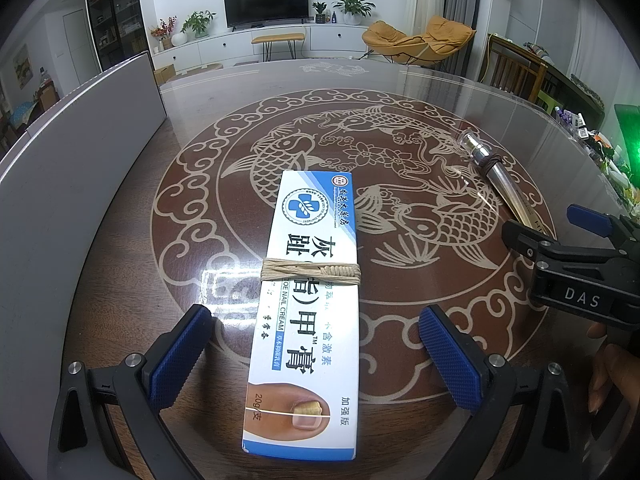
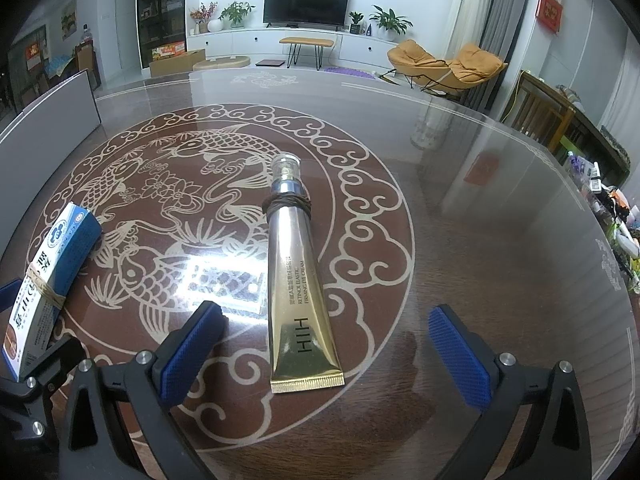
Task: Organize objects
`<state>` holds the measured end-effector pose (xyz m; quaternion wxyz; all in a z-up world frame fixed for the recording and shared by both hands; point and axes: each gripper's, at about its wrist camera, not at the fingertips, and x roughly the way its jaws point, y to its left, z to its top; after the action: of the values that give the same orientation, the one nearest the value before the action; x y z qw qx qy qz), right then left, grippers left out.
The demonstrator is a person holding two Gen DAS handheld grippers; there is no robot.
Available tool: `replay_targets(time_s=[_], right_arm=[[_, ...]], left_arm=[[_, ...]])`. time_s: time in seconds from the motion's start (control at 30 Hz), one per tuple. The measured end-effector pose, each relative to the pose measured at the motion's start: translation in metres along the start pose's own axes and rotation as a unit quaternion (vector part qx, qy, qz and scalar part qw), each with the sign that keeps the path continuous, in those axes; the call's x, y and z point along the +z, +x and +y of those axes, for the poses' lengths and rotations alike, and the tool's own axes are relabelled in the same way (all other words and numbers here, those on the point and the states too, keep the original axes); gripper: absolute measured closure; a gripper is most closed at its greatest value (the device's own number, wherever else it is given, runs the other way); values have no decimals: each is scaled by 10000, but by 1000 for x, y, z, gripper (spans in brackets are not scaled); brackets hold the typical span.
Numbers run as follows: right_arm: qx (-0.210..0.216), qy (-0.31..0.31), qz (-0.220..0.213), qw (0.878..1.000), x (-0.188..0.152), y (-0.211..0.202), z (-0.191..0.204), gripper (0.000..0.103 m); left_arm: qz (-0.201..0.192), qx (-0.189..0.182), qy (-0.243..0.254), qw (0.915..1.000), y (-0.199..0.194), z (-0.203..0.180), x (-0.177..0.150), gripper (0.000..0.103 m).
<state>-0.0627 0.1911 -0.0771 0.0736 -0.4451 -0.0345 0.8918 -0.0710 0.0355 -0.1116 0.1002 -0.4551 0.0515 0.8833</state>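
A white and blue nail cream box [image 1: 306, 296] lies lengthwise on the glass-topped table [image 1: 400, 128], with a tan cord [image 1: 310, 273] knotted round its middle. My left gripper [image 1: 316, 356] is open, its blue pads standing either side of the box's near half without touching it. A gold eye cream tube [image 2: 298, 280] with a silver neck, clear cap and a brown cord [image 2: 286, 204] round its neck lies on the table. My right gripper [image 2: 334, 352] is open around the tube's crimped end. The box [image 2: 44, 280] also shows at the left of the right wrist view, and the right gripper [image 1: 556, 232] and the tube [image 1: 494, 174] in the left wrist view.
A grey upright panel [image 1: 76, 152] runs along the table's left side. A person's hand [image 1: 608, 372] holds the right gripper. Clutter of small items [image 2: 608, 208] sits beyond the table's right edge. A TV [image 1: 266, 2], bench and orange chair [image 1: 420, 40] stand in the room behind.
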Motion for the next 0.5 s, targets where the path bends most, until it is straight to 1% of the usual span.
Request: replay_targets(time_s=[0.2,0.27,0.3,0.33,0.37,0.43,0.5], right_arm=[[36,31,11,10000,1,1,-5,0],[90,54,20,9999,1,1,-6,0],[150,65,34,9999,1,2,-6,0],[172,82,43,9998,1,3,-7,0],[188,102,54,9998,1,4,-7,0],[293,193,109,9993,1,7,-11,0],[530,381,207,9977,3,10,-20,0]], left_arm=[[-3,-20,-10,10000,0,0,1,0],[63,-110,112,9999,0,2,2,0],[163,-213,269,9993,0,3,4,0],[349,-350,455,9977,-1,6,4,0],[504,-399,558,9964,-1,6,6,0],[907,-412,661,9928,2,8,13,0],[1267,-355,637,9893,7,9,25,0]])
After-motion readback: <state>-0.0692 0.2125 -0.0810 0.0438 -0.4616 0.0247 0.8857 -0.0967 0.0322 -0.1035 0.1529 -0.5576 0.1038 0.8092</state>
